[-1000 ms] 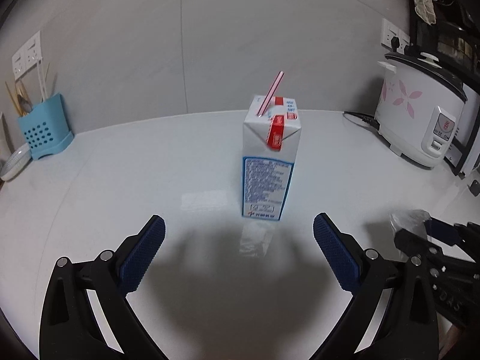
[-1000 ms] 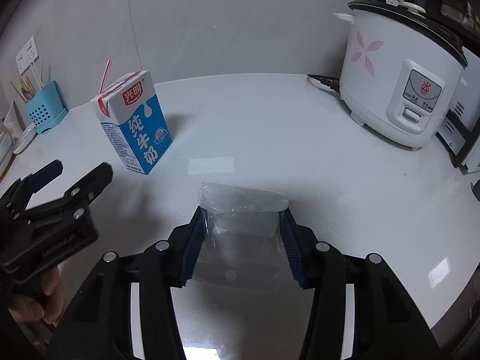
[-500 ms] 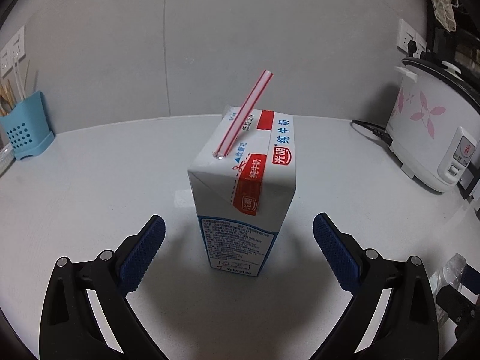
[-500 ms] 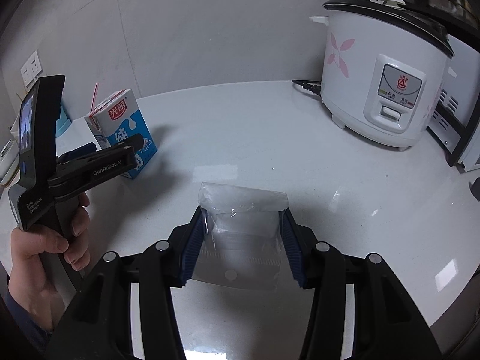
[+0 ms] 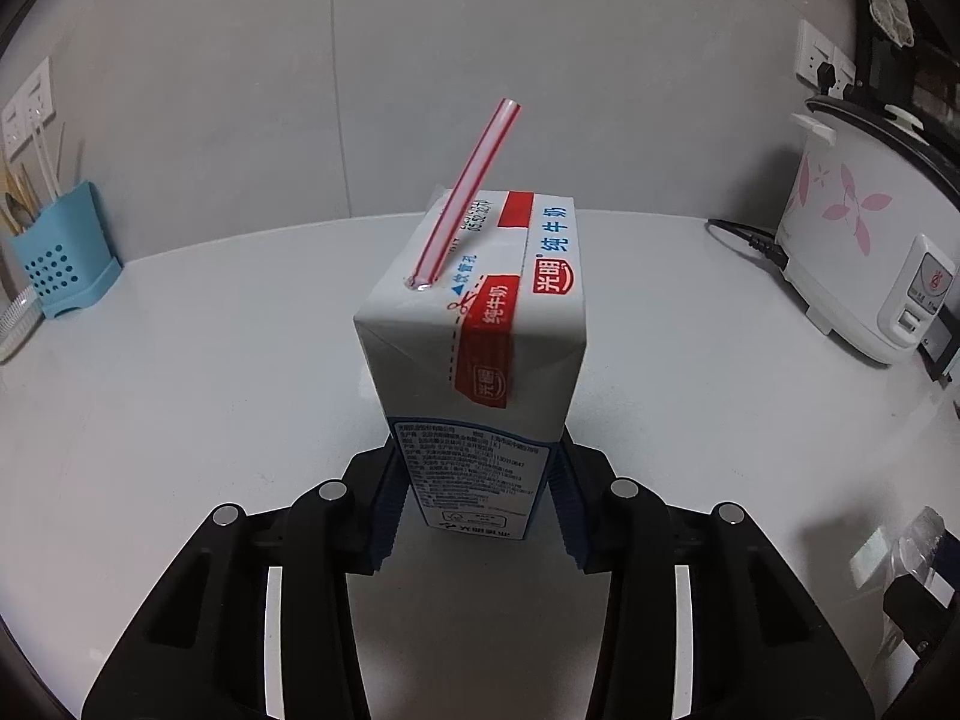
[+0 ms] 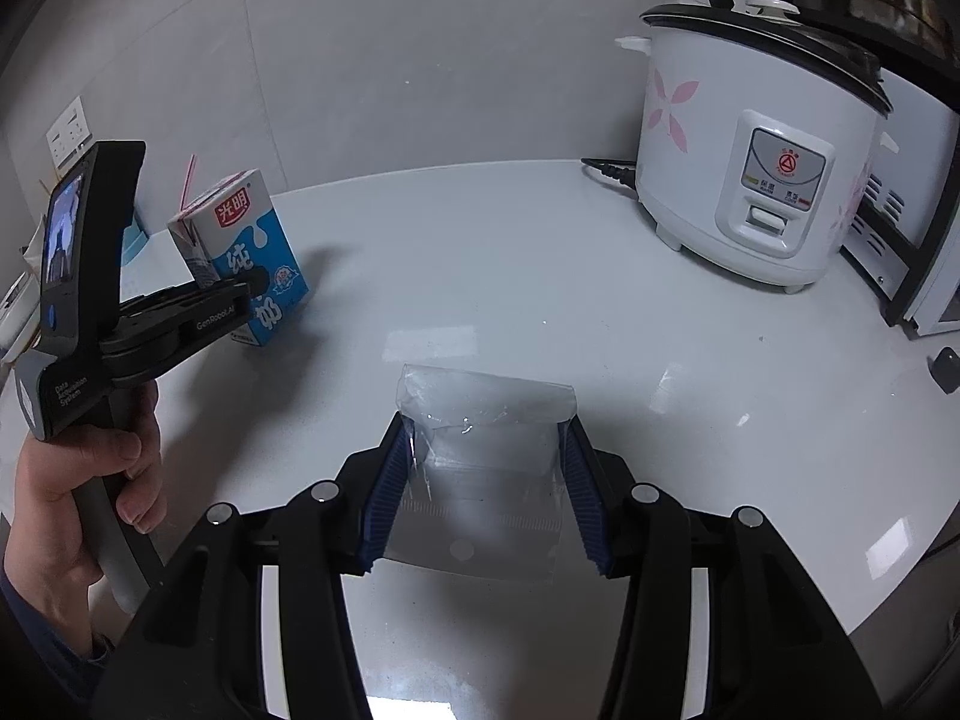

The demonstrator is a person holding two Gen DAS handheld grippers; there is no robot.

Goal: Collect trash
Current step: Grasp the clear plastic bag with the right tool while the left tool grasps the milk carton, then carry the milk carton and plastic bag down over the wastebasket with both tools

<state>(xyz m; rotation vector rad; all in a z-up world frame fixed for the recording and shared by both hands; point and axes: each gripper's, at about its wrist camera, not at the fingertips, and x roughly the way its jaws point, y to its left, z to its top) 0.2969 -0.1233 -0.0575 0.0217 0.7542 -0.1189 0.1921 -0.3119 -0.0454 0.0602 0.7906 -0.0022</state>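
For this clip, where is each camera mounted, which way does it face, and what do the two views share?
Left wrist: on the left gripper, facing along its fingers at the milk carton they grip low on its sides; wall and blue utensil holder behind.
Right wrist: on the right gripper, facing across the counter past the clear plastic bag it holds; the person's left hand shows.
Shared: milk carton, its straw and the rice cooker.
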